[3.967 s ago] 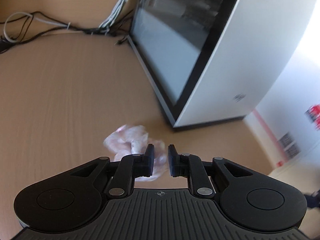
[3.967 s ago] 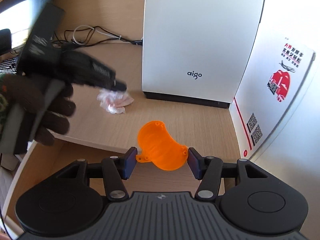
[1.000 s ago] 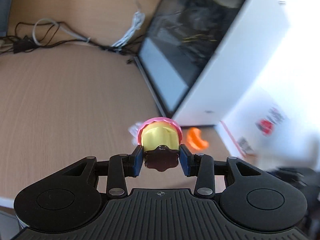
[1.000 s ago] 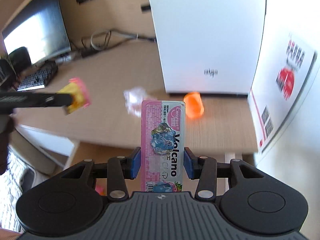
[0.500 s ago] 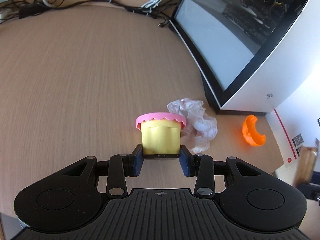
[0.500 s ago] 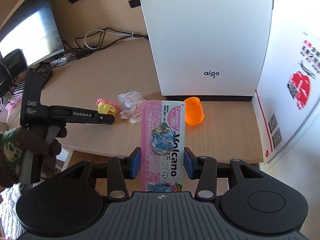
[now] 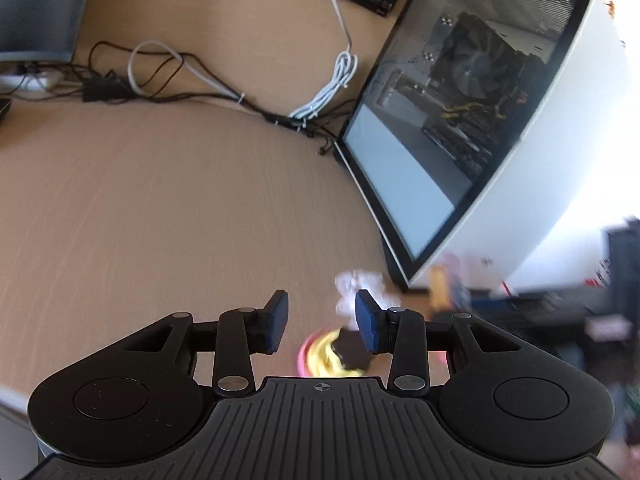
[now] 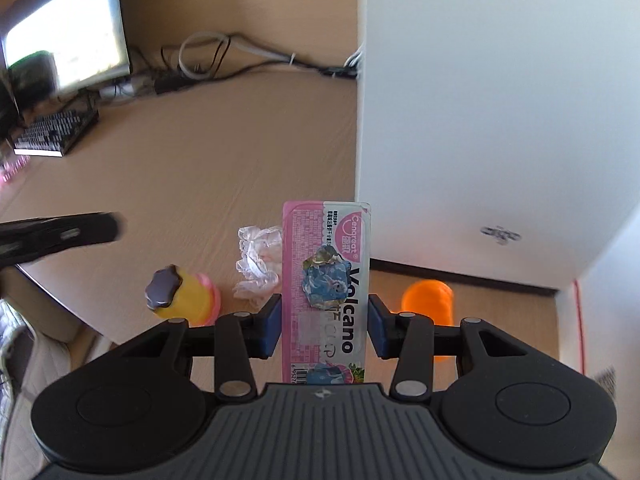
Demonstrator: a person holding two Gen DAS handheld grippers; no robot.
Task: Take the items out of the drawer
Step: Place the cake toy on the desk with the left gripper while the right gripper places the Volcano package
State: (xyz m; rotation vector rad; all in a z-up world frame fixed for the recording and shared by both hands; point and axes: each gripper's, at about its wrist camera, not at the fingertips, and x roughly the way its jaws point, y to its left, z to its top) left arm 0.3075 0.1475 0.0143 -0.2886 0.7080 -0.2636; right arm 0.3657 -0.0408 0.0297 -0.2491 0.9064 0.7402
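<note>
A yellow toy cupcake (image 8: 180,300) with a pink rim and a dark brown top lies on its side near the desk's front edge. In the left wrist view the toy cupcake (image 7: 332,354) shows low between the blue pads, and neither pad touches it. My left gripper (image 7: 322,316) is open, its jaws closing slightly. My right gripper (image 8: 325,328) is shut on a pink "Volcano" snack packet (image 8: 326,272), held upright above the desk. The left gripper (image 8: 60,236) appears blurred at the left edge of the right wrist view.
A crumpled clear wrapper (image 8: 256,264) and an orange plastic piece (image 8: 428,300) lie on the wooden desk (image 8: 200,168) by a white computer case (image 8: 480,120). Cables (image 7: 160,80) run along the back. A keyboard (image 8: 52,136) and monitor (image 8: 68,40) stand far left.
My left gripper let go of the cupcake, which tipped onto its side, and drew back from it. My right gripper carried the packet closer over the desk.
</note>
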